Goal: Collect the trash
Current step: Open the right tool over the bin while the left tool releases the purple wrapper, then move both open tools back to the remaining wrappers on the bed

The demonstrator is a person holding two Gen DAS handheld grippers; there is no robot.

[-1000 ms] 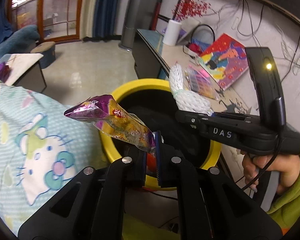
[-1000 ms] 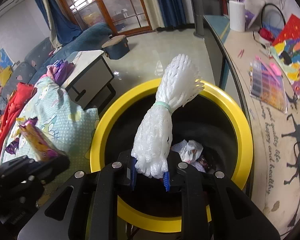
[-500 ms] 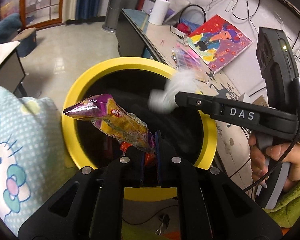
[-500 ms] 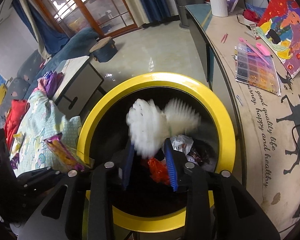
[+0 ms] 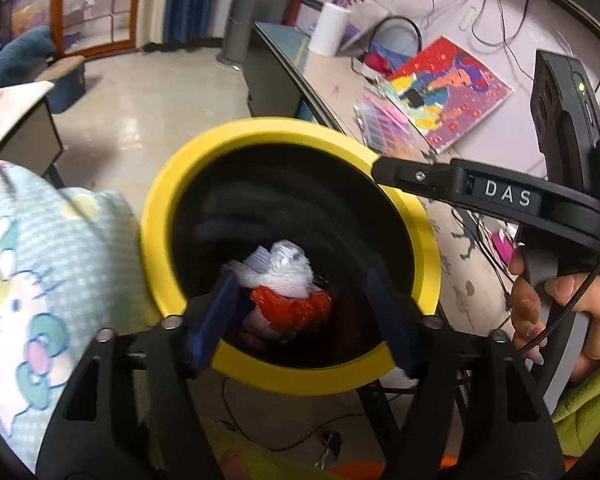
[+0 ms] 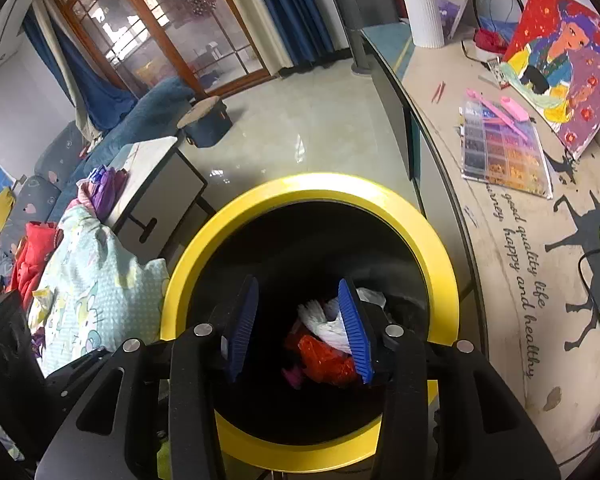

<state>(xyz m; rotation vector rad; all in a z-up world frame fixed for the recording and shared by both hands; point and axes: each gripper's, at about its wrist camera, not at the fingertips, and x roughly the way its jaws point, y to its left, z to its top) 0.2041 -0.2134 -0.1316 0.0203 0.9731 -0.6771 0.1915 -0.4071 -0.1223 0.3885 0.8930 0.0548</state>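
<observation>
While both pairs of tongs hung over the yellow-rimmed bin (image 6: 440, 240), the room spread out behind it: a pale glossy floor (image 6: 300, 136) ran back to wood-framed glass doors (image 6: 160, 28) flanked by blue curtains (image 6: 288, 4). The left tongs (image 5: 308, 320) had just been opening and stood wide with nothing between them; the right tongs (image 6: 300, 328) had also just been opening and stood parted and empty. The trash lay at the bottom of the bin: a white foam net (image 5: 284, 272) on top of red crumpled plastic (image 5: 296, 312). To the right, the long beige worktop (image 6: 500, 240), printed with dark deer shapes and script, carried a colourful painting (image 6: 564, 64), a clear bead organiser (image 6: 504, 152) and a white ribbed vase (image 6: 422, 16). To the left, a light blue cartoon-print blanket (image 5: 40, 260) lay just beside the bin, with a small white side table (image 6: 156, 184) and a blue sofa (image 6: 148, 104) beyond. A hand (image 5: 564, 316) in a green sleeve (image 5: 592, 400) held the right device.
</observation>
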